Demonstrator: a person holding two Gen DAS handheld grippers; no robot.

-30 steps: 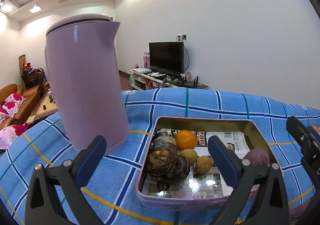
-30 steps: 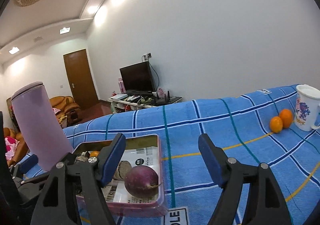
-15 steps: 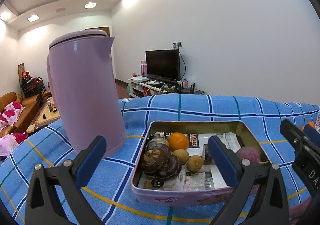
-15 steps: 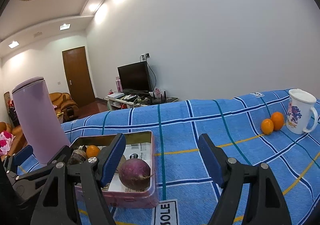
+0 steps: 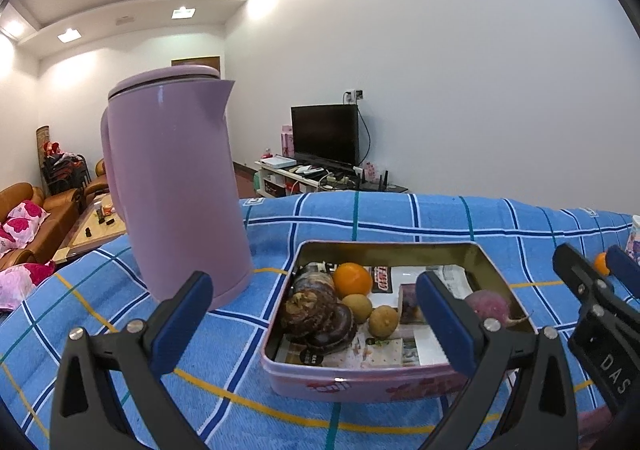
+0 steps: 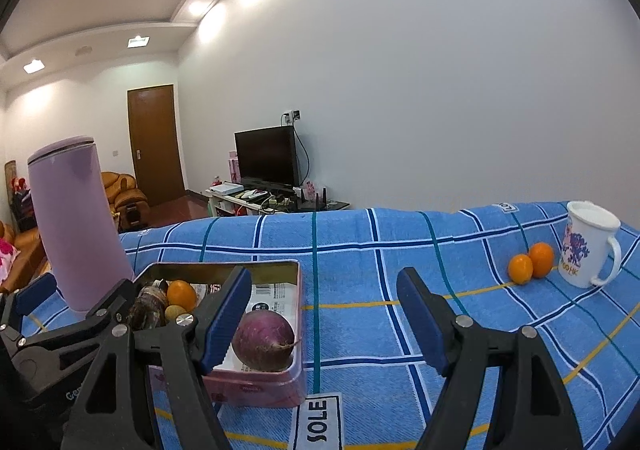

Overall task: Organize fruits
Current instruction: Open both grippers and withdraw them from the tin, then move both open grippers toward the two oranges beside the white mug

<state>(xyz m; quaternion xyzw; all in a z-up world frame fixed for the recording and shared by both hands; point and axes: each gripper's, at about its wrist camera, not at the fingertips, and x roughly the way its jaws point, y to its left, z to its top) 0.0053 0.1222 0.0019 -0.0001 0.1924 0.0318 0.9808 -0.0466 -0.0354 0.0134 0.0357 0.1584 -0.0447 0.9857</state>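
Observation:
A pink metal tin (image 5: 360,386) lined with newspaper sits on the blue checked cloth. It holds an orange (image 5: 352,280), dark brown fruits (image 5: 312,314), two small tan fruits (image 5: 383,322) and a purple round fruit (image 6: 264,340) in its near right corner. Two more oranges (image 6: 520,269) lie on the cloth at the far right, beside a white mug (image 6: 588,250). My left gripper (image 5: 314,318) hovers open in front of the tin. My right gripper (image 6: 324,318) is open too, above the cloth just right of the tin, with nothing between its fingers.
A tall lilac kettle (image 5: 176,185) stands on the cloth just left of the tin. The table's far edge drops off toward a TV stand (image 6: 276,197) and a sofa (image 5: 36,217). Bare cloth lies between the tin and the mug.
The left gripper has drawn back a little from the tin and kettle, which look smaller now. The right view has rolled slightly. Both grippers stay open.

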